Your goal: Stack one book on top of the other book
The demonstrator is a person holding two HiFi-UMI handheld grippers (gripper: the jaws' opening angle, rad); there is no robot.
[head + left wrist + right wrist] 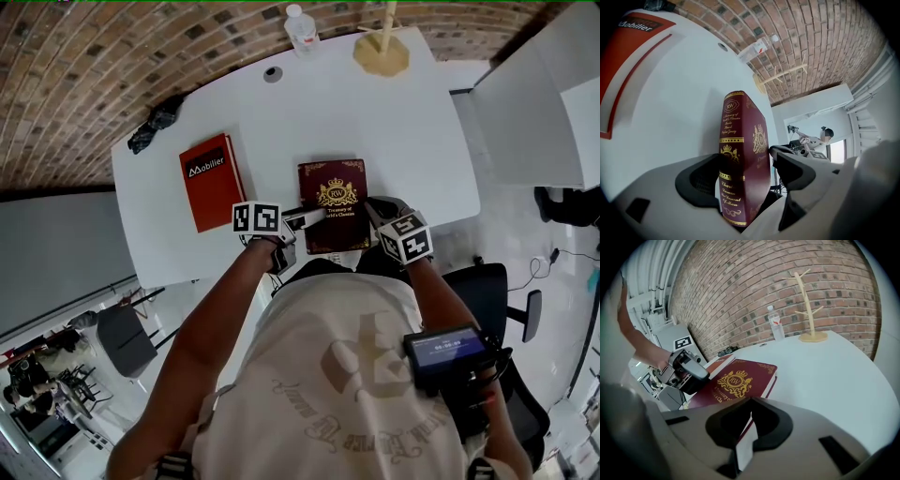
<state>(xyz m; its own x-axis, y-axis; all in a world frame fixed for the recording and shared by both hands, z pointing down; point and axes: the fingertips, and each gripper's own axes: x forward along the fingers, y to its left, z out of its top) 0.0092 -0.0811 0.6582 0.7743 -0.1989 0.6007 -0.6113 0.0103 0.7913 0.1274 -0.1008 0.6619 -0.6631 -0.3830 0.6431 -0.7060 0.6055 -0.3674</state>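
Left claw (746, 176), right claw (747, 423) grip maroon book (333, 199).

A red-brown brick wall (112, 56) runs behind the far edge of the white table (375, 122). A white unit (525, 112) stands just beside the table's right edge. A black office chair (487, 295) stands on the pale, glossy floor (562, 375) near the table's near right corner.
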